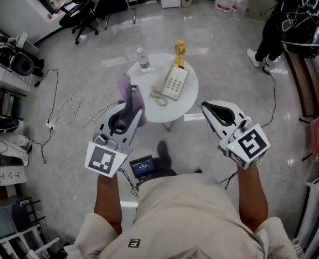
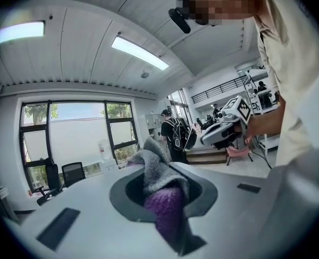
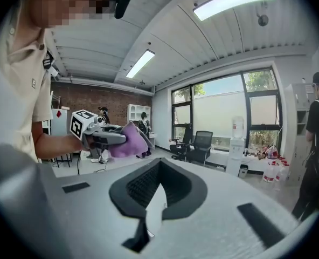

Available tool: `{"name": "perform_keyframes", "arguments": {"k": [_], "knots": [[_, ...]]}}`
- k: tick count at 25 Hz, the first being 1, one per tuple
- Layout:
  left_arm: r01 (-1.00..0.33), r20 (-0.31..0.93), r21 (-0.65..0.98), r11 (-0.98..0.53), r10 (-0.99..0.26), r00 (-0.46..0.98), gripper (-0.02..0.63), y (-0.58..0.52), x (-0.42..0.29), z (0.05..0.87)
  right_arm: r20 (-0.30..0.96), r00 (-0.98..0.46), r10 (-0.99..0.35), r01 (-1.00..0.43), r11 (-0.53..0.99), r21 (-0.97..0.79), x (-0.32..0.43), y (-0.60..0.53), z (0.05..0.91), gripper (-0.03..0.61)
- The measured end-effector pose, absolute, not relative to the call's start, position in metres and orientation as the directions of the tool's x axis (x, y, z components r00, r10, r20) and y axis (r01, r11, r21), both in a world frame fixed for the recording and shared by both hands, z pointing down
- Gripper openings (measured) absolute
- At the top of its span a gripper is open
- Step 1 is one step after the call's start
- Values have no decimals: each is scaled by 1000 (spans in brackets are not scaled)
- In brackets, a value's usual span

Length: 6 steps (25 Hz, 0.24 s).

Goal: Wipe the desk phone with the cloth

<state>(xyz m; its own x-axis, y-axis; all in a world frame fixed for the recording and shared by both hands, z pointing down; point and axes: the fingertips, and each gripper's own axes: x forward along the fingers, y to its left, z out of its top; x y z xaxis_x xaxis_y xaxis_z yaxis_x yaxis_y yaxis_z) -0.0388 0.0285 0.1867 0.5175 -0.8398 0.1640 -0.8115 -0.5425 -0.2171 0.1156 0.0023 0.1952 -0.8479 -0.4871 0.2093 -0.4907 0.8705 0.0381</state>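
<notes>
Nearest, the left hand-held gripper (image 1: 131, 112) clamps the cloth (image 1: 128, 91); the right hand-held gripper (image 1: 207, 108) is closed, empty. Best lower the cloth flat onto the phone (image 1: 172, 83), pressing lightly.

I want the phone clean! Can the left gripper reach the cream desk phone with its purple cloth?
Probably yes: the left gripper, shut on the purple fuzzy cloth, is near the cream desk phone, and nothing lies between them.

The person's left arm (image 1: 109, 198) and right arm (image 1: 251, 190) reach forward side by side, apart. The left gripper (image 1: 133, 112) has its jaws clamped on a cloth (image 1: 129, 90). The right gripper (image 1: 205, 107) has its jaws pressed together, empty. Both point roughly level.
</notes>
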Motion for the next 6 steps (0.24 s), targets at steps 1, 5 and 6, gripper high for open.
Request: {"name": "perform_keyframes", "arguments": {"k": [1,5,6], "knots": [[-811,163,-217,-544,-839,519,60,31,-35,186,209,-847,-489,-493,869,38,120,5,195,-10],[-807,166,-218,-549,-836,524,60,42,-22,182,208,-843,-496,-501,865,35,137,15,191,-11],[-806,167,-219,-550,-835,525,60,45,-19,181,208,-842,-498,-503,864,34,141,18,190,-11]]}}
